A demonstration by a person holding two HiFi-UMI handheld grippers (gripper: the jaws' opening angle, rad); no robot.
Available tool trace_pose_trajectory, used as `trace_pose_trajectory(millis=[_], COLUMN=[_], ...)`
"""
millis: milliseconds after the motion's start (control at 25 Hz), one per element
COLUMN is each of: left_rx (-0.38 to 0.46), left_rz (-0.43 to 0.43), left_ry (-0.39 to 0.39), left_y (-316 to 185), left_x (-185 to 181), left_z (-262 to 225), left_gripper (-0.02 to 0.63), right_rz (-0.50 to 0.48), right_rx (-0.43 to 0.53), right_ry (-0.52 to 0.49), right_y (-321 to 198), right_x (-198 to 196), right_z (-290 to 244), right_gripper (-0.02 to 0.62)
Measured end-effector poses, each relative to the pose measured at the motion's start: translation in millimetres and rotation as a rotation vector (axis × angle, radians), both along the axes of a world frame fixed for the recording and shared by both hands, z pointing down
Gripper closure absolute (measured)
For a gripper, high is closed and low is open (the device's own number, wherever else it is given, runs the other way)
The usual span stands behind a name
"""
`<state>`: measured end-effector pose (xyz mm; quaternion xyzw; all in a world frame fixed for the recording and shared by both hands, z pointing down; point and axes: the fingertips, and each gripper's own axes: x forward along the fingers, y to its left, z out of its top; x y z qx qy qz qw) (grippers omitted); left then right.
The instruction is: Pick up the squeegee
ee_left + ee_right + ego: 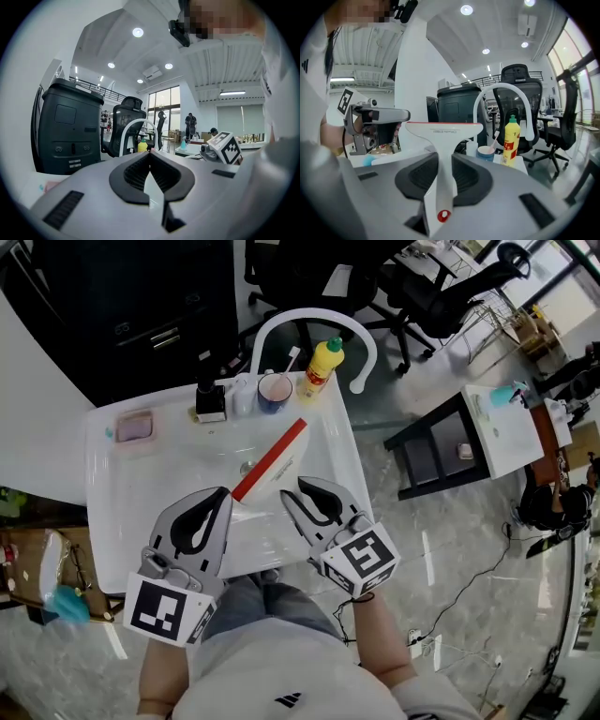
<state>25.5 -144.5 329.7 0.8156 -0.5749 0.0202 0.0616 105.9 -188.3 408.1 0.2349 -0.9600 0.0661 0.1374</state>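
Head view: white glossy sink counter (103, 479), rounded corners, front edge at 6 o'clock against the person's torso. Right edge drops to grey marble-look floor (450, 549), open room there at 3 to 5 o'clock. Left gripper (225, 491) at 7 o'clock, grey shell, jaws clenched tip to tip, nothing in them. Right gripper (292, 491) at 5 o'clock, clamped on the squeegee (272, 458), whose long straight red blade edge slants toward 1 o'clock over the basin, lifted clear. Back edge of the counter is crowded: pink soap (134, 427) at 10 o'clock, black dispenser (208, 399), round cup (275, 390), yellow plastic bottle (322, 368) at 12 to 1. A white arched tube (309, 320) loops behind them. Dark low table (431, 446) at 3 o'clock, well apart. Left gripper view: ribbed black pads (136, 171) meet at the tip, empty. Black boxy cabinet (65, 126) at 9 o'clock, other gripper's marker cube at 3 o'clock. Right gripper view: smooth white T-shaped squeegee handle stands upright between the black ribbed pads (466, 176), gripped low. Blade bar across 12 o'clock, bottle and cup at 2 to 3 o'clock.
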Motion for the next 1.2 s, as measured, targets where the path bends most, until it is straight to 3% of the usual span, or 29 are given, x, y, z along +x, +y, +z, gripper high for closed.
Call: trace_pose_trajectory(millis=[1200], left_rx=[0.052], left_rz=[0.064], left_ry=[0.006], left_y=[15], left_x=[34], left_z=[-22], left_gripper=[0.594], right_rz=[0.056], right_rx=[0.139], right_ry=[-0.151], right_y=[31], right_x=[41], right_z=[-84], right_gripper=[0.499])
